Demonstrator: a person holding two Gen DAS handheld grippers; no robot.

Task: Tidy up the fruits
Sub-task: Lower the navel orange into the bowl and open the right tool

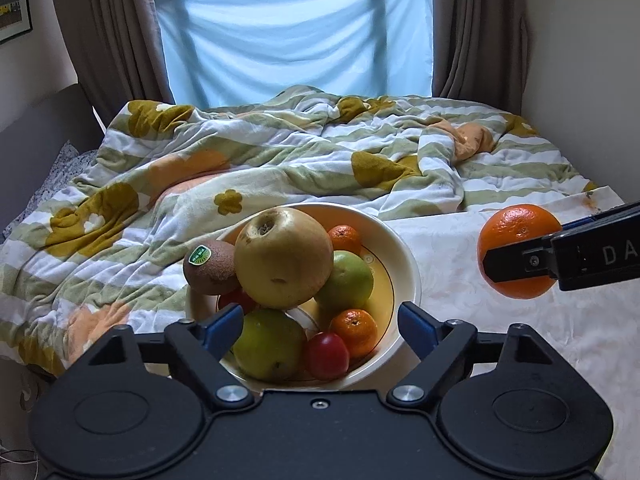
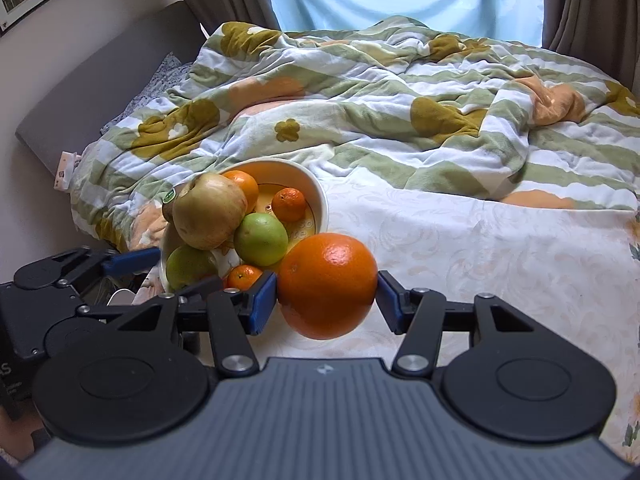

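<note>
A cream bowl [image 1: 412, 276] on the bed holds a big yellow-brown pear [image 1: 284, 256], a kiwi [image 1: 210, 266] with a green sticker, two green apples [image 1: 348, 280], mandarins [image 1: 354, 332] and a small red fruit [image 1: 327, 356]. My left gripper [image 1: 320, 320] is open, its blue pads on either side of the bowl's near part, gripping nothing. My right gripper [image 2: 326, 292] is shut on a large orange [image 2: 328, 276], held above the white sheet just right of the bowl [image 2: 320, 200]. In the left wrist view that orange [image 1: 520, 232] hangs at the right, one black finger [image 1: 520, 260] across it.
A rumpled quilt [image 1: 280, 152] with green stripes and flowers covers the bed behind and left of the bowl. A white patterned sheet [image 2: 500, 260] lies to the right. A grey headboard [image 2: 100, 80] stands at the left, brown curtains [image 1: 480, 32] and a blue-covered window behind.
</note>
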